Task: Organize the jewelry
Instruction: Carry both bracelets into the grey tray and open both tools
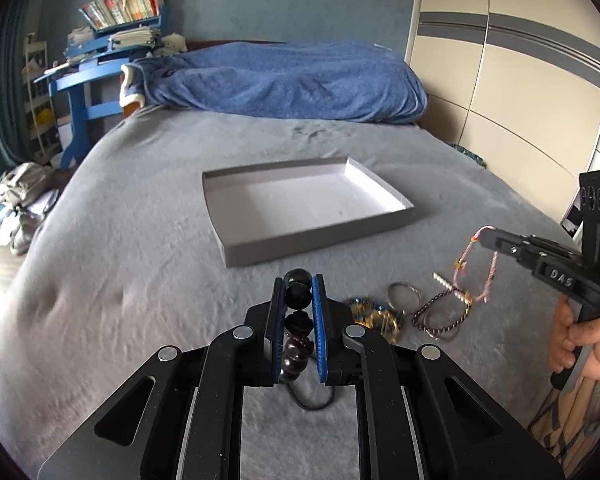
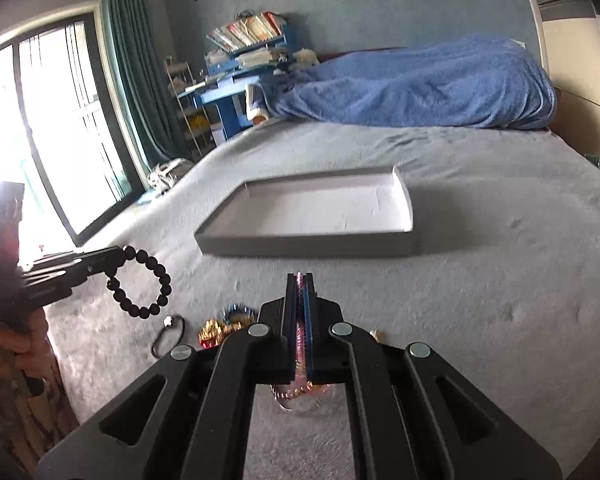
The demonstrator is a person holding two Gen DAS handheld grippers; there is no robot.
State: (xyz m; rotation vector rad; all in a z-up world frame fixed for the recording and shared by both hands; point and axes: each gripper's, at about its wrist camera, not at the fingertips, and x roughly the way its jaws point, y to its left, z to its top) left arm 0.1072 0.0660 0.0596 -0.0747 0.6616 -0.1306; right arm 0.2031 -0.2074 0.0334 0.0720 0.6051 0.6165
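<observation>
Grey fleece bed (image 1: 120,248) carries everything: an open grey tray (image 1: 236,258) sits mid-bed, bare inside, and looks like the drop target, so both pieces are held off the surface, presumably for transfer. Left hand-held gripper (image 1: 298,284) is clenched on the black bead bracelet (image 1: 297,296); beads are stacked between its blue pads, and the right view shows the rest of the loop (image 2: 156,280) dangling free below the tips. Right hand-held gripper (image 2: 299,280) is clenched on the pink cord bracelet (image 2: 300,340), jaws almost fully together; the left view shows that loop (image 1: 480,268) hanging clear of the bed, pinched only at its top. Pinching at one point lets each loop hang open, so I'd guess it drops flat on release. Remaining pile (image 1: 380,316) lies on the near bed between the two tools, just short of the tray: gold and blue beaded pieces, a thin ring-like bangle (image 1: 404,294), a dark chain (image 1: 440,318), plus a black cord (image 2: 168,336) further left. Pose: both tools roughly level, pointing toward the tray from the near side, left one aimed at its near wall, right one coming in from the right with the person's hand (image 1: 580,340) on the grip. Tray is still ahead of both tips, not under them.
</observation>
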